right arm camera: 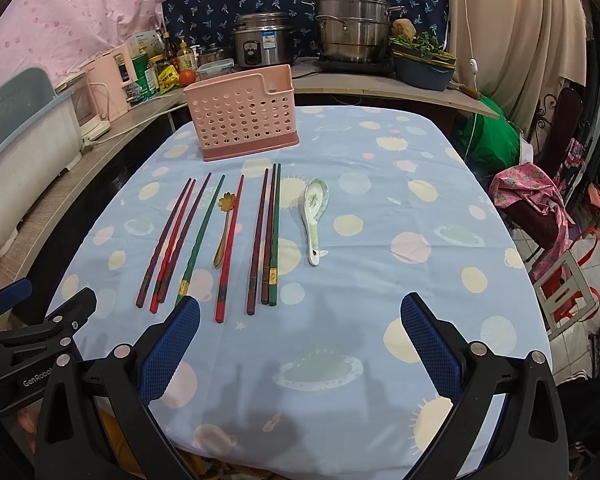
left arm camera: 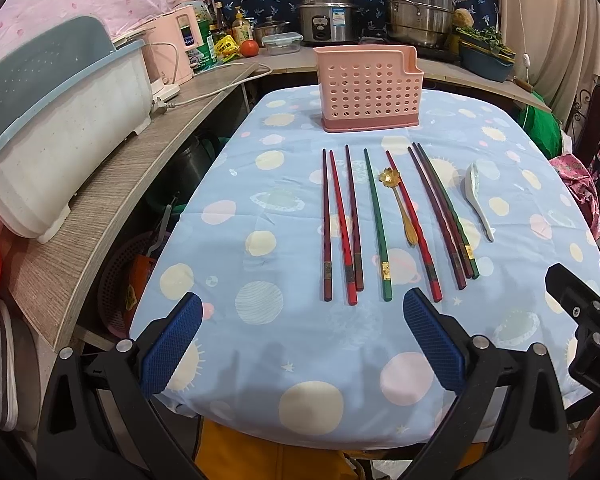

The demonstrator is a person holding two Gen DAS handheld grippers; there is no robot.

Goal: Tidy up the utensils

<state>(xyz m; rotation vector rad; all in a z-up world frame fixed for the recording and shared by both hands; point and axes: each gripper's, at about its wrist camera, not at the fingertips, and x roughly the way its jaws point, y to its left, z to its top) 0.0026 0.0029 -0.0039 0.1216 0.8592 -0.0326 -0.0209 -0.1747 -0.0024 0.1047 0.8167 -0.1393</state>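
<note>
The work seems to be at its very first step: every utensil lies flat on the cloth and the pink holder looks empty, as far as the holes let me see. Nothing is gripped.

The left claw is spread wide with nothing between its blue pads. The right claw is spread wide too, also empty. Both hang low over the near edge of the table.

The chopsticks lie in a row just ahead of the left claw, their thick ends toward it and their tips toward the holder. From the left claw they sit a little to the right of its middle line; the green one ends just beside its right pad. From the right claw the same row is ahead and to the left, and its left pad touches, in the picture, the end of the green stick. The gold spoon lies among the sticks, touching or crossing a red one. The white spoon lies apart on the right of the row, straight ahead of the right claw. The holder stands upright beyond all of them.

I judge the next move is a first pick: lower one claw over a thick end, close on one stick or a pair, and lift. The sticks are thin, flat and close together, so the pads must come down exactly.
</note>
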